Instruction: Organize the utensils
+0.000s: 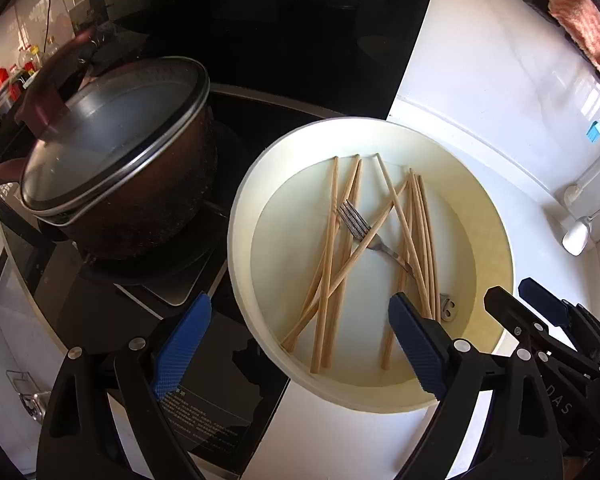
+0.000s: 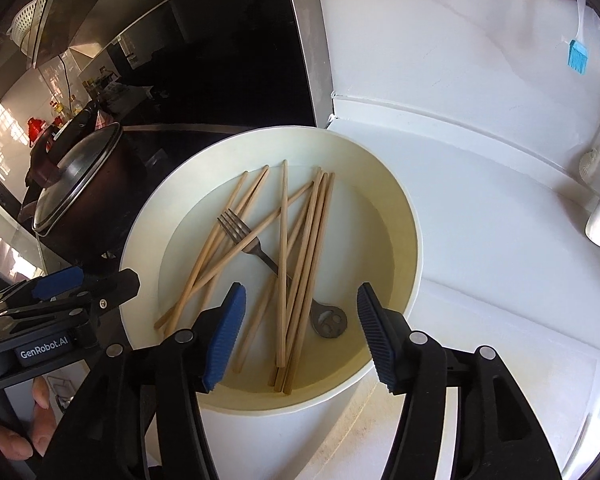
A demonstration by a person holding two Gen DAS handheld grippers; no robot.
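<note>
Wooden chopsticks (image 2: 300, 248) lie crossed over a steel fork (image 2: 260, 248) inside the cream basin (image 2: 404, 216), unsorted. Left gripper (image 1: 300, 344) and right gripper (image 2: 300, 336) hover above it, jaws wide, holding nothing. Sorting remains.

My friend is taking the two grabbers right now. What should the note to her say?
Left gripper: open, holding nothing, over the near left rim of the round cream basin.
Right gripper: open, holding nothing, over the basin's near side.
Inside the basin: light wooden chopsticks lying crossed in a loose pile, and a metal fork partly under them.
Done: nothing looks sorted; fork and chopsticks are mixed together.
Left: probably separating fork from chopsticks. No utensil holder is in view.
</note>
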